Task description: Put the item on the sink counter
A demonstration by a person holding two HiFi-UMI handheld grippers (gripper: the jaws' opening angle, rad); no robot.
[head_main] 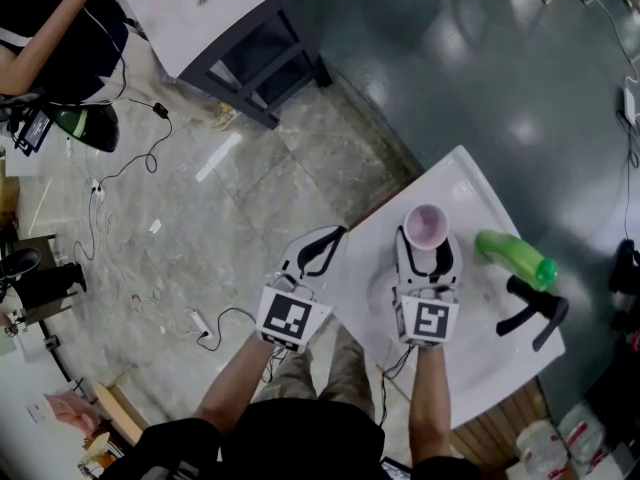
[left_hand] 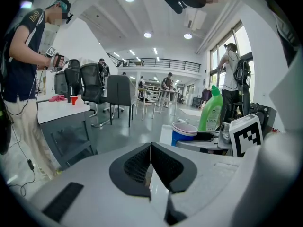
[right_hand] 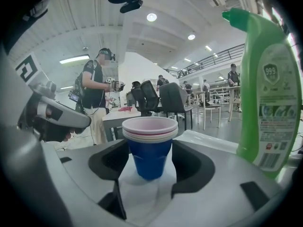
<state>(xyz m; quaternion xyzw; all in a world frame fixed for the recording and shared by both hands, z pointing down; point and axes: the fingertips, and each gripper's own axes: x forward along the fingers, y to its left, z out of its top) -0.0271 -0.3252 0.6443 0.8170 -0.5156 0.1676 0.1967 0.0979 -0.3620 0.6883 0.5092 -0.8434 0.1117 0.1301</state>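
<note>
A stack of cups (head_main: 426, 226), blue outside and pink inside (right_hand: 150, 148), stands upright on the white sink counter (head_main: 480, 358). My right gripper (head_main: 427, 240) reaches over the counter with a jaw on each side of the stack. Its pads meet the cup wall just under the rim, so it is shut on the stack (right_hand: 150, 160). My left gripper (head_main: 338, 233) hangs beside the counter's left edge, over the floor. Its pads are pressed together with nothing between them (left_hand: 150, 145). The left gripper view also shows the cup stack (left_hand: 184, 131) at right.
A green cleaner bottle (head_main: 515, 256) stands just right of the cups (right_hand: 270, 89). A black faucet (head_main: 535, 313) sits beyond it near the counter's right edge. A white table (head_main: 200, 8) and a person (head_main: 50, 38) are at upper left. Cables (head_main: 140, 158) trail over the floor.
</note>
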